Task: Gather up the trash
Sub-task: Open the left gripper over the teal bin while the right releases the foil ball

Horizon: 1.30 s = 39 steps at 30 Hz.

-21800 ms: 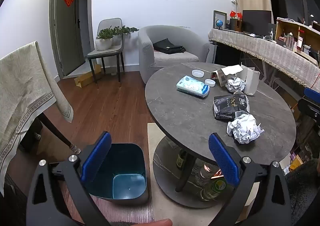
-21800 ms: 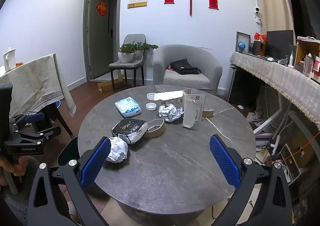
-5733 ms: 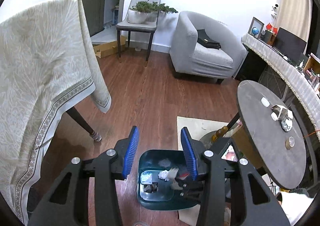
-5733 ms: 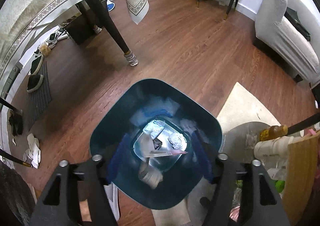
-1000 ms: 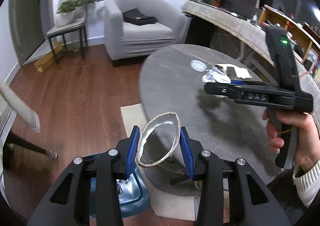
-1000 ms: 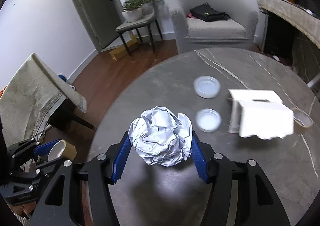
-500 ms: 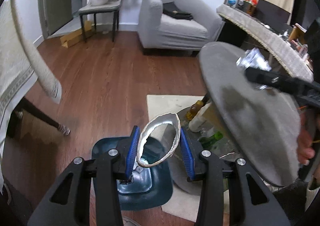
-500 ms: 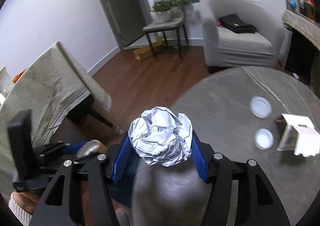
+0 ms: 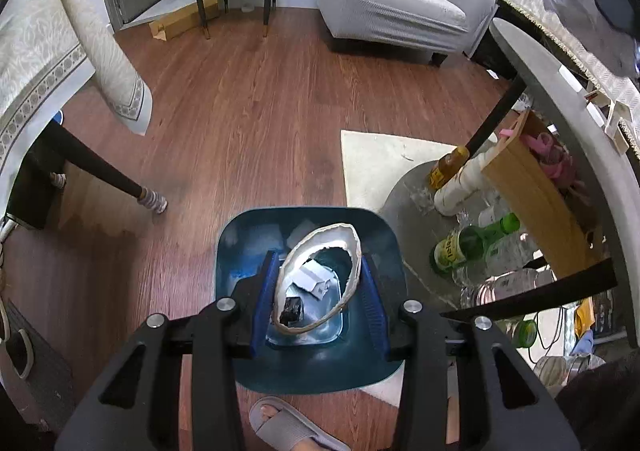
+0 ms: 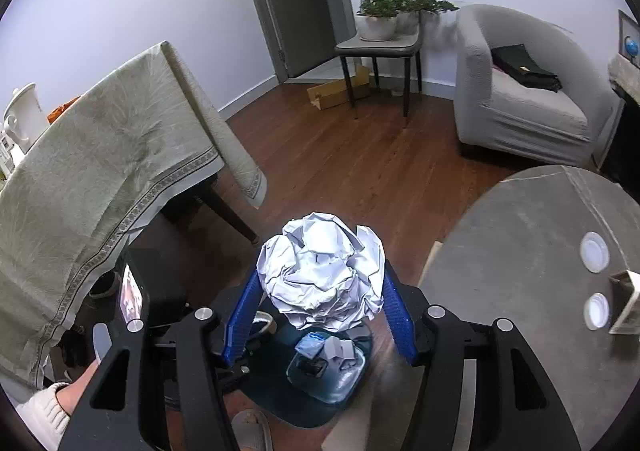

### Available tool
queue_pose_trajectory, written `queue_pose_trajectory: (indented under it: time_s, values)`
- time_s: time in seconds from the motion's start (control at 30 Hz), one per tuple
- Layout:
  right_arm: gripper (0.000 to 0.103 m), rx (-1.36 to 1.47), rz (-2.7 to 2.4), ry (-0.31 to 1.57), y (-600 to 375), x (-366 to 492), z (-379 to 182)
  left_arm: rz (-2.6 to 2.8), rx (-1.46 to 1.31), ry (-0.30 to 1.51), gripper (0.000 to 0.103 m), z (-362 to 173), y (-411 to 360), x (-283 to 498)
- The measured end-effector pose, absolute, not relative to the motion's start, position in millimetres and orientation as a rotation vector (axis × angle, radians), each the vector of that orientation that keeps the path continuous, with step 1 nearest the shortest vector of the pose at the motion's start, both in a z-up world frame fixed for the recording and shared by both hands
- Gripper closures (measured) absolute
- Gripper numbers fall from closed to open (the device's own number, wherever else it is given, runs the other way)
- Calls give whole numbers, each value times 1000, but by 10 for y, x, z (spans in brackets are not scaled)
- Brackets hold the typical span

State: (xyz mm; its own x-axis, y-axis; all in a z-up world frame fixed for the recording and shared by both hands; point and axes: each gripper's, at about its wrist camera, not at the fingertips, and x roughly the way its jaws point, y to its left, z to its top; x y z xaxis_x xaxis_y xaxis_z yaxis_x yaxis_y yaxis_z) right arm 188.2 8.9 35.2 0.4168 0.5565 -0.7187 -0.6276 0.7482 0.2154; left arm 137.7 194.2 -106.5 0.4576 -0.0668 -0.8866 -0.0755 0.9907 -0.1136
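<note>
**Both grippers loaded, bin underneath**

The left gripper [image 9: 318, 297] is nearly closed, pinching a squashed tape ring [image 9: 318, 279] by its two sides, and hangs right over the mouth of the teal bin [image 9: 240, 239] on the wood floor. Paper scraps and a dark packet already lie at the bin's bottom. The right gripper [image 10: 320, 305] stands about half open, clamped on a crumpled paper ball [image 10: 320, 271]; in its view the bin [image 10: 316, 407] sits below and slightly ahead, beside the round table's [image 10: 520, 291] near edge.

The step in hand looks like the drop. To do it well, part the left jaws while the ring is centred over the opening — it is light and may catch a pad, so open wide. The ball should come fully over the bin's rim before release, not over the floor or the slipper [image 9: 280, 427] at the near side.
</note>
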Motion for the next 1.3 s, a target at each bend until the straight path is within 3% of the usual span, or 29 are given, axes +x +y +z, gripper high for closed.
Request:
queue_pose_trajectory:
  time_s: [0.07, 0.1, 0.17, 0.87, 1.3]
  values:
    - [44, -94, 753, 865, 170, 1868, 355, 7, -147, 1111, 57, -1094, 1980, 1351]
    - [44, -97, 760, 865, 227, 1861, 356, 14, -147, 1119, 46, -1117, 2004, 1340]
    - [44, -103, 768, 866, 328, 1837, 351, 36, -143, 1124, 35, -1152, 2083, 1299]
    - [44, -201, 782, 975, 915, 1785, -137, 146, -237, 957, 30, -559, 2724, 971]
    - [44, -312, 794, 1087, 1248, 1654, -769, 152, -267, 864, 34, -200, 2877, 868]
